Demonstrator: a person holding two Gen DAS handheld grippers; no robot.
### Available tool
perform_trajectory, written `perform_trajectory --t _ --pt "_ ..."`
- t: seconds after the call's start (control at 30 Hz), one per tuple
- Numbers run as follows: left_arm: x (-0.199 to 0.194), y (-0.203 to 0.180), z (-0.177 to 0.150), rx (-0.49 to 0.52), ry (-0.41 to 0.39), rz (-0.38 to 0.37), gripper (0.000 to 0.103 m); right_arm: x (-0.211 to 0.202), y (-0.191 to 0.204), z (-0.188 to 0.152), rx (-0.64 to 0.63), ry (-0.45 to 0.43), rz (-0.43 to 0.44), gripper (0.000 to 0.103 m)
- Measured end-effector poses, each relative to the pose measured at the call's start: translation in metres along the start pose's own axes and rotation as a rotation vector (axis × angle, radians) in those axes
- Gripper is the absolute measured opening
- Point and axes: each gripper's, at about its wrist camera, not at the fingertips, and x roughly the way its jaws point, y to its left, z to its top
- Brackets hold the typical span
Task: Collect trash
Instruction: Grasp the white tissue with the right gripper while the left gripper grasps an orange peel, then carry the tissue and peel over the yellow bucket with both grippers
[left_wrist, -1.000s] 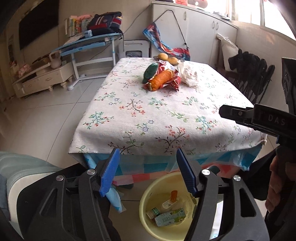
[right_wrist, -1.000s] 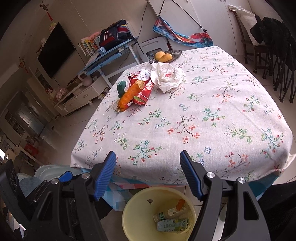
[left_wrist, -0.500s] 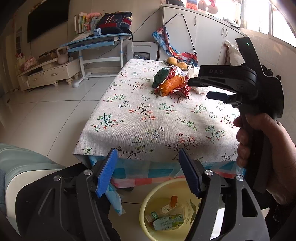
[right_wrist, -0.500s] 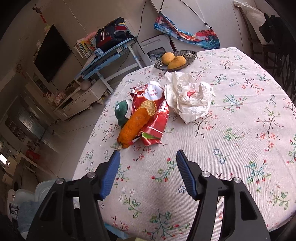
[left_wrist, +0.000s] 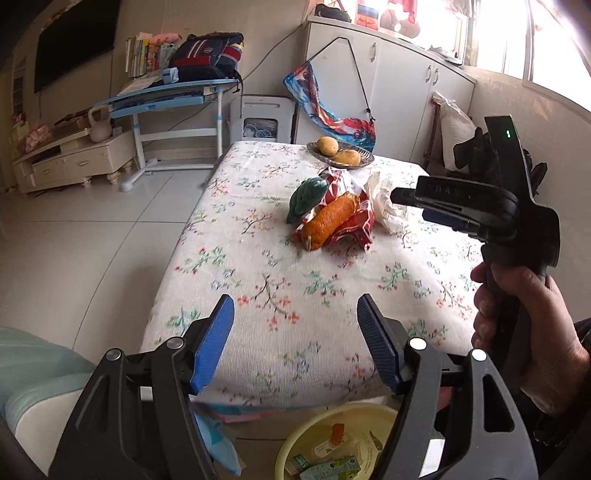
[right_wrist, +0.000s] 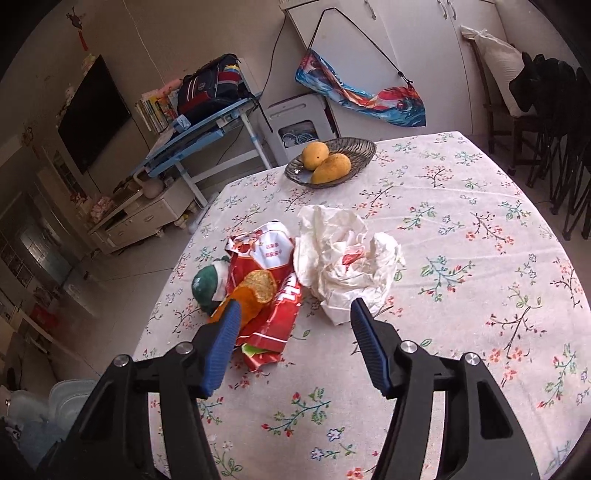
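A heap of trash lies mid-table: a red snack wrapper, an orange bitten roll, a dark green lump and crumpled white paper. My right gripper hovers open just short of the heap; its left finger overlaps the roll in the picture, and the pads press on nothing. In the left wrist view it shows from the side, held by a hand near the white paper. My left gripper stands open and empty over the table's near edge, well short of the wrapper.
A yellow basin holding small cartons sits on the floor below the table's near edge. A dish with two mangoes stands at the far side of the floral tablecloth. Dark chairs line the right side.
Both grippers have moved forward over the table. The right one has come up to the trash heap, and the basin has dropped out of its view.
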Motion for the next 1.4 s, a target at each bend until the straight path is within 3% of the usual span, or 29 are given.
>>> perform_trajectory --t 0.13,0.27,0.33,0.47,0.53,0.77,0.97,1.4 --pt "0.032 -0.003 0.029 0.03 0.001 -0.049 0.064 0.011 -0.018 0.012 0.025 0.008 -0.031 0.062" --pt "0.075 -0.004 0.052 0.014 0.05 -0.089 0.043 0.03 -0.017 0.018 -0.009 0.051 -0.022 0.063" --pt "0.095 -0.004 0.059 0.015 0.07 -0.088 0.038 0.038 -0.016 0.02 -0.03 0.068 -0.017 0.063" --pt "0.113 -0.016 0.064 0.058 0.079 -0.122 0.037 0.048 -0.02 0.021 -0.033 0.092 -0.008 0.063" --pt "0.122 -0.022 0.066 0.085 0.091 -0.127 0.037 0.051 -0.023 0.021 -0.03 0.103 0.0 0.055" --pt "0.152 -0.026 0.074 0.099 0.135 -0.113 0.033 0.046 -0.025 0.02 -0.046 0.103 0.027 0.045" --pt "0.142 -0.034 0.067 0.15 0.155 -0.137 0.021 0.033 -0.024 0.018 -0.054 0.113 0.035 0.041" --pt "0.068 -0.024 0.01 0.145 0.206 -0.155 0.022 -0.024 -0.032 -0.013 -0.092 0.146 -0.012 0.041"
